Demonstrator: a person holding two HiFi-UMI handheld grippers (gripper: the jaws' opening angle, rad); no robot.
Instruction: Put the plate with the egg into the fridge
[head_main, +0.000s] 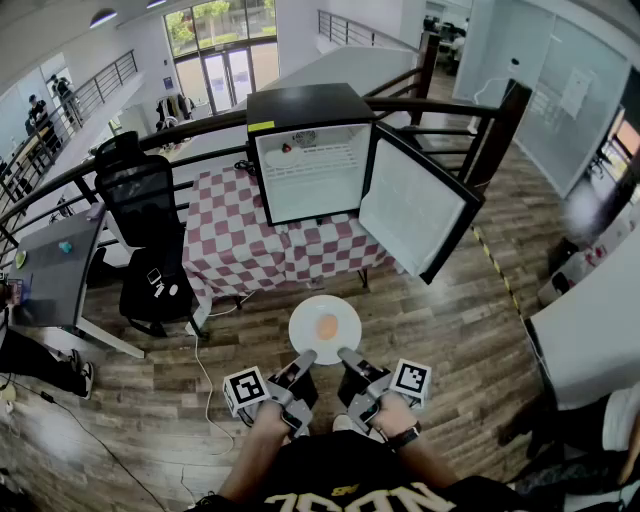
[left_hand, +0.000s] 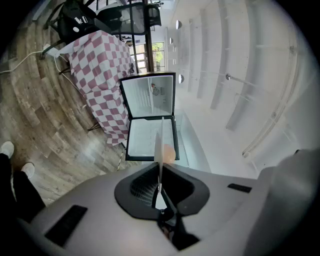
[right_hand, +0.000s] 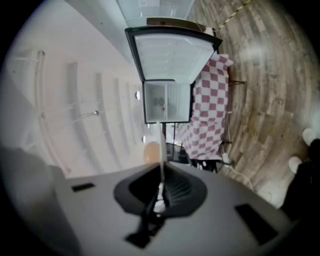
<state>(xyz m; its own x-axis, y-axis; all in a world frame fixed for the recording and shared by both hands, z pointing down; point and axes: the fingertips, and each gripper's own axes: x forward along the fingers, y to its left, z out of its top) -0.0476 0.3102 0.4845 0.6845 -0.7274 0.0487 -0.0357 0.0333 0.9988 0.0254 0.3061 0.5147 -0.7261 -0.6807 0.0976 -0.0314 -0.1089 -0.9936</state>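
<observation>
Carrying the plate (head_main: 325, 312) out in front, above the wooden floor (head_main: 450, 330) and well short of the fridge (head_main: 300, 105), with the egg (head_main: 326, 326) lying near the plate's middle. Pinched at the near rim from two sides: left gripper (head_main: 306, 357) clamped on the left part, right gripper (head_main: 346, 354) on the right part, both pairs of jaws pressed onto the thin edge with nothing else between them.

Risks, as a judgement:
- Only a rim hold, so likely to tip with any drop or twist of either hand, sending the egg sliding off onto the floor.
- Could also lose the rim from one pair of jaws through uneven pull between the hands.
- Worth watching the open fridge door (head_main: 415, 210), swung out to the right, and the upper shelf (head_main: 325, 155), already carrying small items (head_main: 290, 147).
- Calls for a level approach over the front edge of the bench (head_main: 240, 245) and straight into the opening.

Hard to make out:
- Depth of the rim inside the jaws.
- Identity of the small items on the shelf.
- Room left lower down in the fridge.
- From both gripper views, only the plate edge-on and a sliver of the egg beside it.
</observation>
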